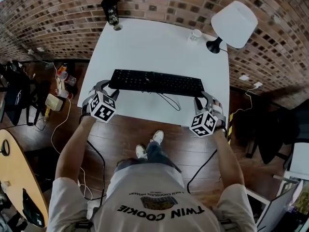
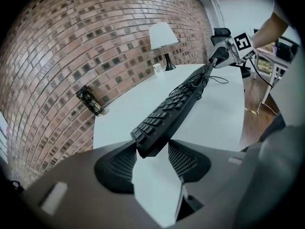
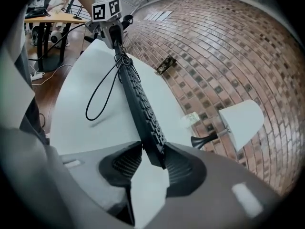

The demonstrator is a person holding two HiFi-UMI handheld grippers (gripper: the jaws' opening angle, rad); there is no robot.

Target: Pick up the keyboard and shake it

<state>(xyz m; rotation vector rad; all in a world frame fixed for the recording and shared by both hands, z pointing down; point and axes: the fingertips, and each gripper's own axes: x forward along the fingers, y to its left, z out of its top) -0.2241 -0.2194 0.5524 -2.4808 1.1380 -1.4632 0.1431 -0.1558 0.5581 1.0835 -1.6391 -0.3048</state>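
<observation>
A black keyboard [image 1: 154,82] lies crosswise over the front half of the white table [image 1: 145,42]. My left gripper [image 1: 110,90] is shut on its left end and my right gripper [image 1: 201,99] on its right end. In the left gripper view the keyboard [image 2: 176,104] runs away from the left gripper [image 2: 151,151], its near end pinched between both pads. The right gripper view shows the keyboard [image 3: 138,99] on edge in the right gripper [image 3: 153,161], pads against both faces. Its cable [image 3: 102,97] hangs in a loop, with a shadow on the table.
A white-shaded lamp [image 1: 234,23] stands at the table's back right, with a small cup [image 1: 195,34] beside it. A dark can [image 1: 111,9] is at the back left. Brick wall behind. The person's feet [image 1: 148,145] are at the table's front edge, cables on the floor.
</observation>
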